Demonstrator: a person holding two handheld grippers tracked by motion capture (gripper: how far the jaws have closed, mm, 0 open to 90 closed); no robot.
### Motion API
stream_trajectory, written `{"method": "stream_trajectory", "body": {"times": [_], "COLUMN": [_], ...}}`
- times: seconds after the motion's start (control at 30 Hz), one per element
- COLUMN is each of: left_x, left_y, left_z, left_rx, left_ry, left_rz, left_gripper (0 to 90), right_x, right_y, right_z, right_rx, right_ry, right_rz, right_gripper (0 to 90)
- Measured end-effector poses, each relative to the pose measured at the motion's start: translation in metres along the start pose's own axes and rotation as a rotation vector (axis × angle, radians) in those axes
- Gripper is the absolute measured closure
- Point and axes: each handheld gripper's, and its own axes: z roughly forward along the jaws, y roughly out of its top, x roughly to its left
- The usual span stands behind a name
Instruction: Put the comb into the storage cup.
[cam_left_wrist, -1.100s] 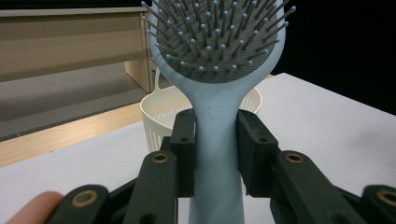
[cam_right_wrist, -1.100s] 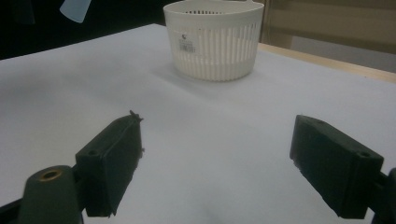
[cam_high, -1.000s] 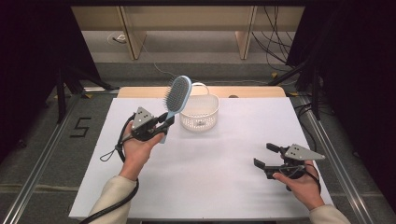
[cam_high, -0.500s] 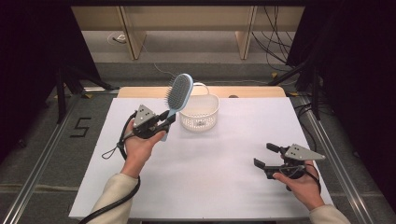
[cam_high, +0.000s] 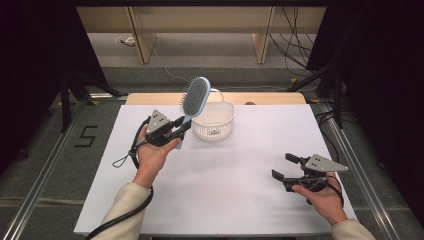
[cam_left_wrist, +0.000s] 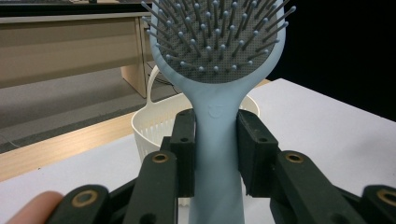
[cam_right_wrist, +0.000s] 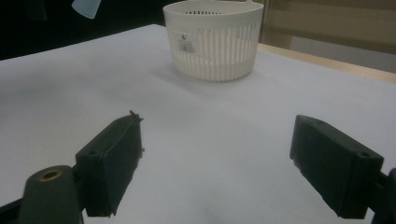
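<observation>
A light blue hairbrush (cam_high: 195, 96) with grey bristles is held up in the air, head tilted up and toward the basket. My left gripper (cam_high: 181, 126) is shut on its handle (cam_left_wrist: 215, 154), just left of the white slotted basket (cam_high: 214, 120). In the left gripper view the basket (cam_left_wrist: 144, 130) stands right behind the jaws. My right gripper (cam_high: 284, 166) rests low at the table's right front, open, with nothing between its pads. From there the basket (cam_right_wrist: 214, 39) stands some way ahead on the white tabletop.
The white table sheet (cam_high: 225, 175) covers most of the table, with a bare wooden strip (cam_high: 270, 98) along the far edge. Black cable (cam_high: 125, 160) trails from the left gripper over the table's left side. Beyond the table are desk legs and floor cables.
The left gripper and hairbrush have shifted very slightly; otherwise nothing has visibly moved. The right gripper has stayed put and open.
</observation>
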Motion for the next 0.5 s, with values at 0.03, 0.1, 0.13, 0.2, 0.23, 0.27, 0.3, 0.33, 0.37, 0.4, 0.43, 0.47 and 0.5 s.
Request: {"method": "stream_trajectory", "body": {"times": [0.03, 0.1, 0.13, 0.2, 0.23, 0.27, 0.3, 0.33, 0.37, 0.4, 0.43, 0.47, 0.5], "left_x": [0.0, 0.0, -0.0001, -0.0003, -0.0006, -0.001, -0.0013, -0.0016, -0.002, -0.0021, -0.002, -0.0019, -0.0017], "left_y": [0.0001, 0.0005, 0.0008, 0.0013, 0.0016, 0.0018, 0.0019, 0.0021, 0.0022, 0.0024, 0.0026, 0.0029, 0.0033], "left_z": [0.0004, 0.0013, 0.0018, 0.0027, 0.0032, 0.0037, 0.0041, 0.0046, 0.005, 0.0055, 0.0061, 0.0066, 0.0071], "left_rx": [0.0, -0.002, -0.002, -0.003, -0.002, -0.002, -0.002, -0.002, -0.001, 0.0, -0.001, -0.001, -0.002], "left_ry": [0.0, 0.001, 0.0, -0.001, 0.0, -0.001, -0.003, -0.004, -0.005, -0.006, -0.006, -0.006, -0.007], "left_rz": [0.001, -0.001, -0.003, 0.001, 0.005, 0.005, 0.007, 0.009, 0.008, 0.008, 0.009, 0.009, 0.01], "left_gripper": [69.9, 69.9, 69.9, 69.9, 69.9, 69.9, 69.9, 69.9, 69.9, 69.9, 69.9, 69.9, 69.9], "right_x": [0.0, 0.0001, 0.0, 0.0001, 0.0001, 0.0001, 0.0001, 0.0001, 0.0001, 0.0001, 0.0001, 0.0, -0.0001], "right_y": [0.0, -0.0001, -0.0001, 0.0, 0.0, 0.0, -0.0001, -0.0001, -0.0001, 0.0, 0.0, 0.0, 0.0], "right_z": [0.0, 0.0002, 0.0002, 0.0001, 0.0001, 0.0001, 0.0001, 0.0001, 0.0001, 0.0, 0.0, 0.0001, 0.0001], "right_rx": [0.0, 0.0, -0.001, -0.001, -0.001, -0.001, -0.001, 0.0, -0.001, -0.001, -0.001, -0.001, -0.002], "right_ry": [0.0, 0.001, 0.002, 0.001, 0.001, 0.001, 0.001, 0.0, 0.0, 0.0, 0.0, 0.0, 0.0], "right_rz": [0.0, 0.002, 0.002, 0.001, 0.001, 0.001, 0.002, 0.002, 0.002, 0.001, 0.001, 0.001, 0.001], "right_gripper": [17.7, 17.7, 17.7, 17.7, 17.7, 17.7, 17.7, 17.7, 17.7, 17.7, 17.7, 17.7, 17.7]}}
